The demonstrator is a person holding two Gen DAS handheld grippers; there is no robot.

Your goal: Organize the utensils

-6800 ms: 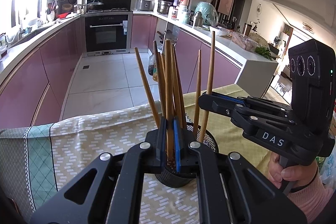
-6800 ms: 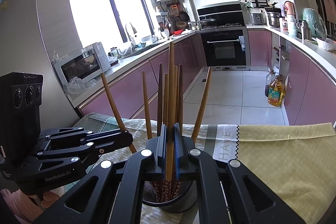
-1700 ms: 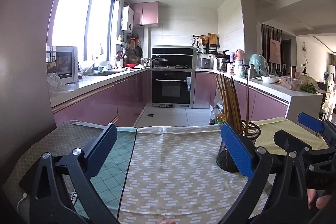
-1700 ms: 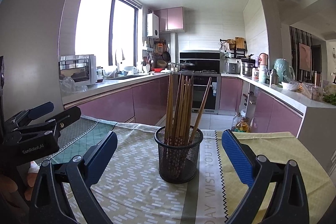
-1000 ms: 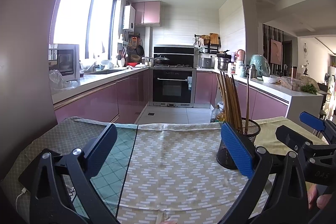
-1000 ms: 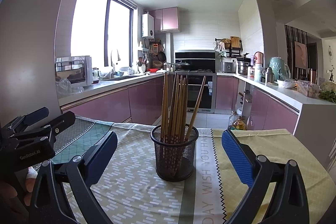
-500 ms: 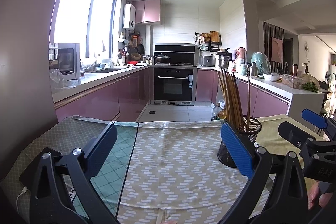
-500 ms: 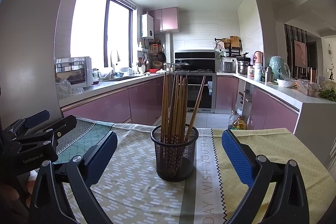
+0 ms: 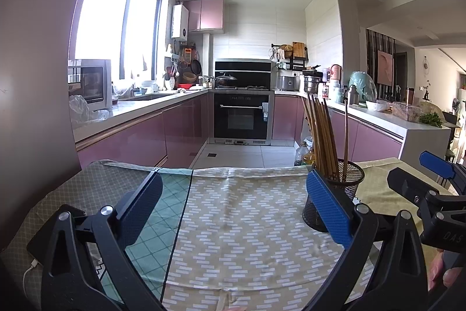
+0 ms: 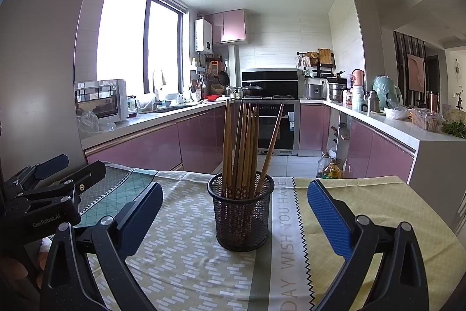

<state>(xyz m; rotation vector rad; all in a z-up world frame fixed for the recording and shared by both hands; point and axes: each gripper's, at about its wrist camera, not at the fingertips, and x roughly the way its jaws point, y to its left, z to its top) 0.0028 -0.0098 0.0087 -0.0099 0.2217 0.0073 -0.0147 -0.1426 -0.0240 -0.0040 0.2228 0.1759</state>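
The chopsticks [image 10: 243, 147] stand bunched in the cup [image 10: 241, 216] at 12 o'clock from the right gripper [image 10: 233, 212], on the cloth [image 10: 180, 258]. Both grippers, left gripper [image 9: 233, 209] included, gape wide, holding nothing. The sorting looks finished; any next move is probably just pulling clear without tipping the cup.

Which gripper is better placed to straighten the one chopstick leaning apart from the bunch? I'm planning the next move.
Right. The mesh holder sits centred between the open right gripper, leaning chopstick ahead. The left gripper sees it off to its side.
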